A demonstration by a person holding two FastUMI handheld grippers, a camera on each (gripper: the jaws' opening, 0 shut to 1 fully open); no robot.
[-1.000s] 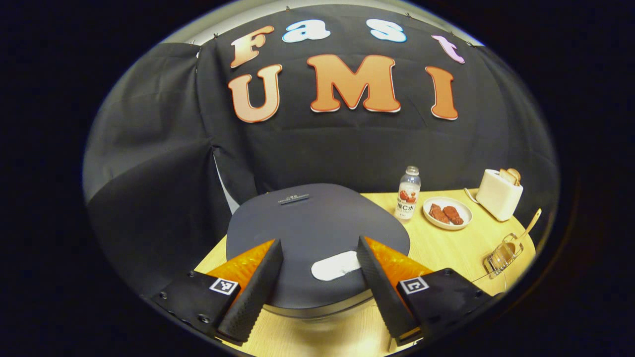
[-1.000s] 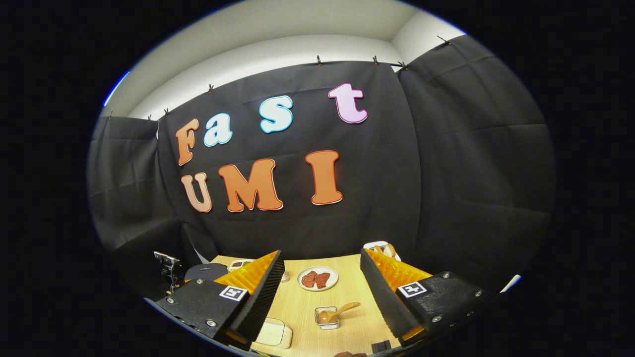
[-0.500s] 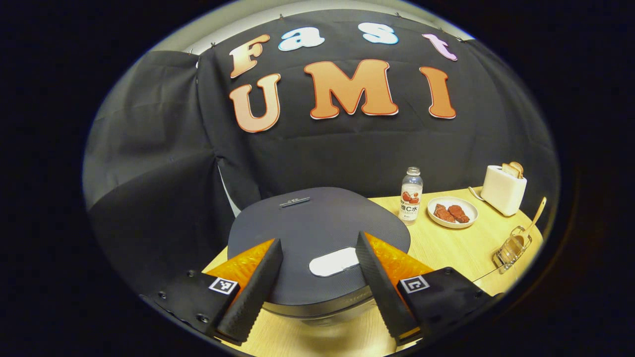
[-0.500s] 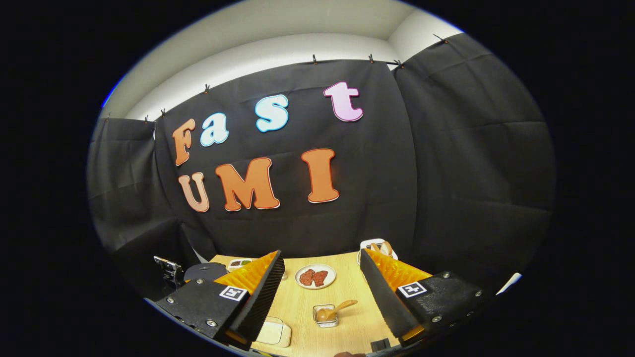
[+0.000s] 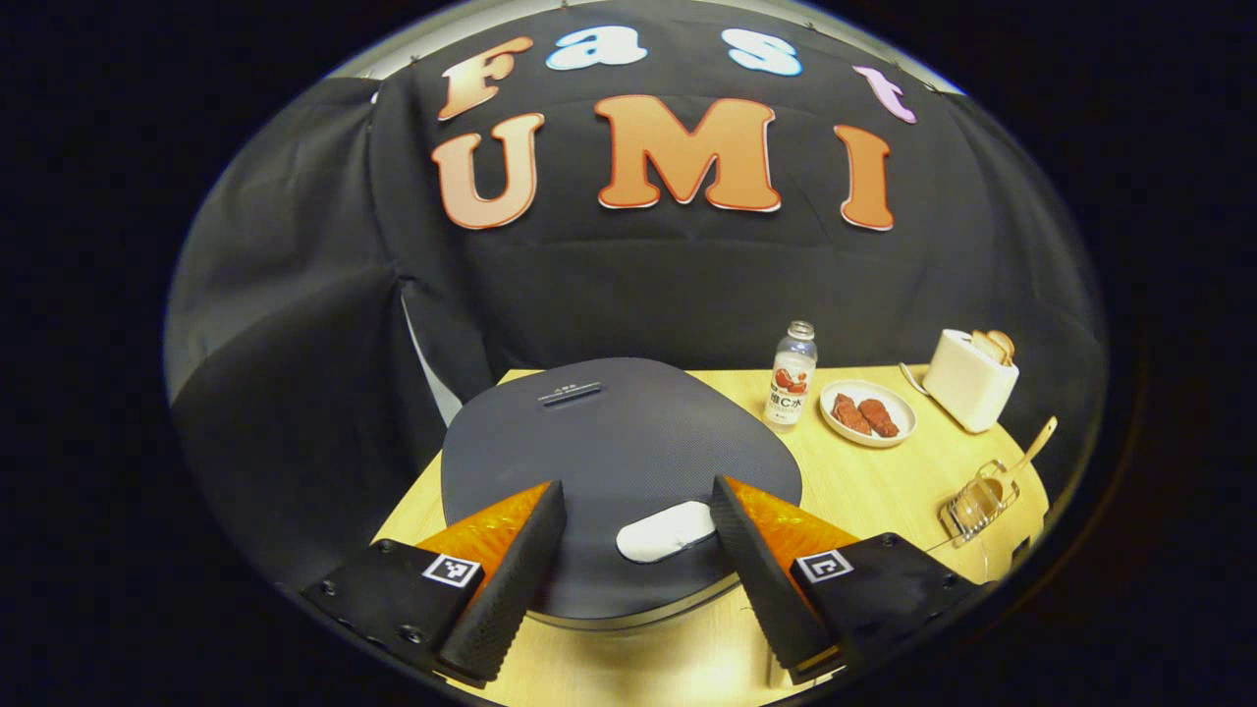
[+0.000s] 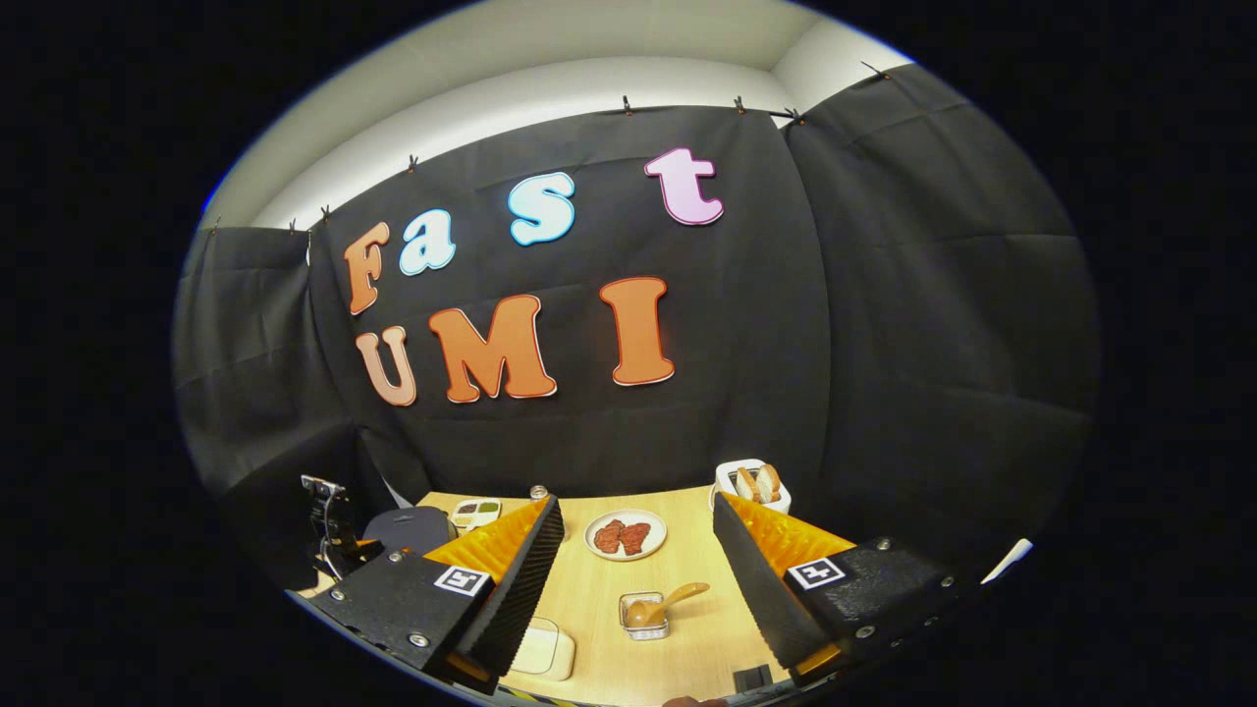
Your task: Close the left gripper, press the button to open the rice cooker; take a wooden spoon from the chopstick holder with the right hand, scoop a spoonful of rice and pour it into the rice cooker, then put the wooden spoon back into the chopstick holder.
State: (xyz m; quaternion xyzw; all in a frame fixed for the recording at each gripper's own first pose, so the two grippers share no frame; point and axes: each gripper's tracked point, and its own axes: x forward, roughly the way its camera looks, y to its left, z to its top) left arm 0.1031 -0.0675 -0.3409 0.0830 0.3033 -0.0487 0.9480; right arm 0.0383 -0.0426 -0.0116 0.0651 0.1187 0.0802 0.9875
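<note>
The dark grey rice cooker (image 5: 599,442) stands closed at the table's left end, with its white button (image 5: 666,530) on the front of the lid. My left gripper (image 5: 636,579) hovers open over the lid's front, and the button shows between its fingers. In the right gripper view the cooker (image 6: 408,528) lies far left. The clear chopstick holder (image 6: 645,616) holds the wooden spoon (image 6: 678,599) and stands on the table ahead of my right gripper (image 6: 633,589), which is open and holds nothing. Holder (image 5: 972,503) and spoon (image 5: 1031,457) also appear at the right of the left gripper view.
On the wooden table (image 5: 874,491) stand a drink bottle (image 5: 791,373), a plate of meat (image 5: 867,413) and a white toaster (image 5: 969,378) with bread. A white lidded box (image 6: 545,650) and a small sauce dish (image 6: 475,511) sit nearer the right gripper.
The left gripper has shifted slightly over the cooker lid, still open with the button between its fingers. The right gripper view has tilted a little, so more of the table shows.
</note>
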